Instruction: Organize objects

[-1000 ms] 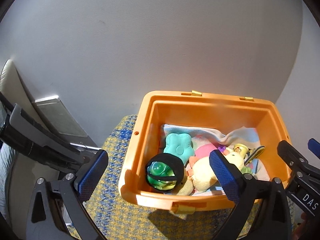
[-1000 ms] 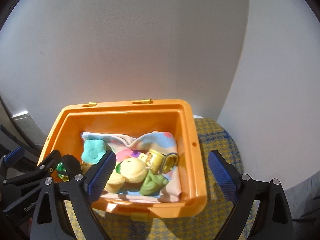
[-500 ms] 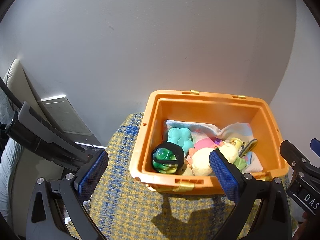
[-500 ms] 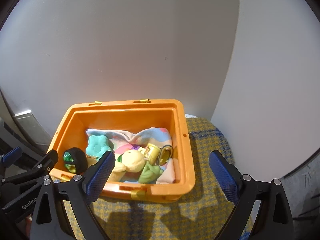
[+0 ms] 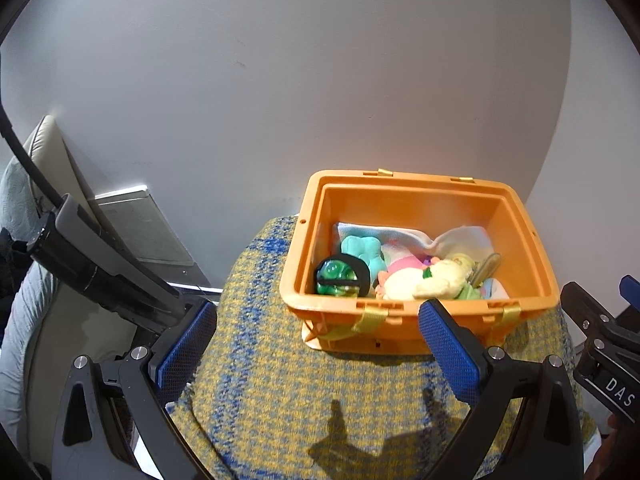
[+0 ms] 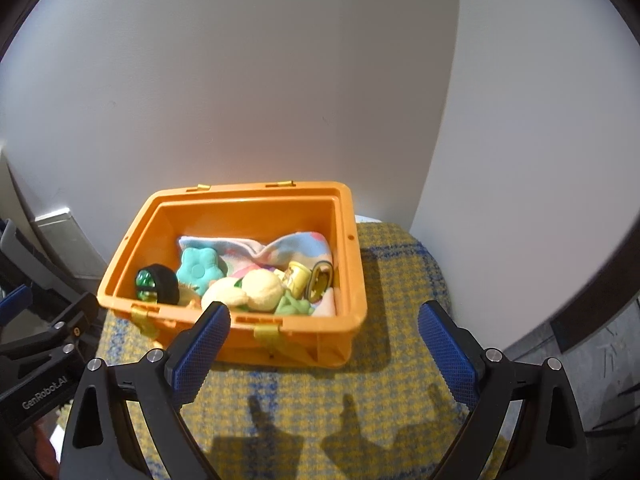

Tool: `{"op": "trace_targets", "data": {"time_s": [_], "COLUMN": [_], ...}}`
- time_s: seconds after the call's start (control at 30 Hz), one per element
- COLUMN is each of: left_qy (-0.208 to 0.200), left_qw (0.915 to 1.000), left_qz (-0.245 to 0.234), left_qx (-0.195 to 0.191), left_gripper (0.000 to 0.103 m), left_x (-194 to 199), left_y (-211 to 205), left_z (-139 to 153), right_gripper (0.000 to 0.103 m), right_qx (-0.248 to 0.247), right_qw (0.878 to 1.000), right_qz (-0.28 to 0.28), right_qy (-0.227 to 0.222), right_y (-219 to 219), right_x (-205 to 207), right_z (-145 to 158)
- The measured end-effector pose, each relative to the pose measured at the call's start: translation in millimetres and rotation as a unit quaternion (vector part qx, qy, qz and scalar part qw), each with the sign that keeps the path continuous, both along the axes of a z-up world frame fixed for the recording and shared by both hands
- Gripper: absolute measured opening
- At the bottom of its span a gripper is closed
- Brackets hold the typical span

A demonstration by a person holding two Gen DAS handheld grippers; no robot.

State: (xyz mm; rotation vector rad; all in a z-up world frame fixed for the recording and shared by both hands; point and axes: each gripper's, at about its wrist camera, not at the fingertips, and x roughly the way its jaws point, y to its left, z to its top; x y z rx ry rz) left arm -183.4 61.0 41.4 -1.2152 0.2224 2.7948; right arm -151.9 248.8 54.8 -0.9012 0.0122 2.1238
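Note:
An open orange plastic box (image 5: 532,256) (image 6: 352,276) stands on a yellow-and-blue woven seat (image 5: 280,380) (image 6: 360,392) against the wall. Inside lie a pastel cloth (image 6: 296,246), a teal flower-shaped toy (image 5: 360,250) (image 6: 199,266), a black-and-green ball (image 5: 340,276) (image 6: 156,284), a cream plush (image 5: 424,282) (image 6: 252,292) and a small yellow tub (image 6: 298,278). My left gripper (image 5: 318,350) is open, in front of and left of the box. Open too, my right gripper (image 6: 324,346) hovers before the box's front right corner. Neither holds anything.
White walls meet in a corner behind the box. Left of the seat lean a grey flat panel (image 5: 140,228) and a black folded frame (image 5: 100,276), with a pale cushion (image 5: 24,208) behind. Dark floor (image 6: 600,360) lies at the right. Each gripper shows at the other view's edge.
Both grippers have pulled back from the box, which now looks smaller and farther. More of the woven seat and its shadows show in front.

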Motion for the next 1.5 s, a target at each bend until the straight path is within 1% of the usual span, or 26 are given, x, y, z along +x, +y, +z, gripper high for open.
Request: {"op": "trace_targets", "data": {"time_s": [0.3,0.57,0.67,1.13,1.27,1.5], "left_qy": [-0.009,-0.018,-0.023,-0.057,-0.064,-0.077], "left_qw": [0.9999,0.9997,0.9997,0.9984,0.9979,0.9969], "left_qz": [-0.008,0.002,0.001,-0.001,-0.008,-0.014], "left_qx": [0.003,0.015,0.013,0.001,-0.004,-0.007], "left_gripper": [0.103,0.103,0.103,0.103,0.103,0.103], "left_x": [30,53,63,108,119,135], "left_y": [-7,-21,-24,-42,-43,-44], "left_z": [0,2,-1,-20,-22,-27], "right_gripper": [0.095,0.095,0.095,0.095,0.095,0.095], "right_qx": [-0.001,-0.008,-0.01,-0.032,-0.034,-0.053], "right_qw": [1.0,1.0,1.0,0.999,0.999,0.998], "right_qz": [0.002,0.004,0.0,0.006,0.009,0.005], "right_qy": [0.0,0.005,0.004,-0.027,-0.031,-0.034], "right_y": [-18,-35,-42,-76,-85,-90], "right_x": [28,50,55,84,91,101], "right_z": [0,1,0,-28,-31,-39]}}
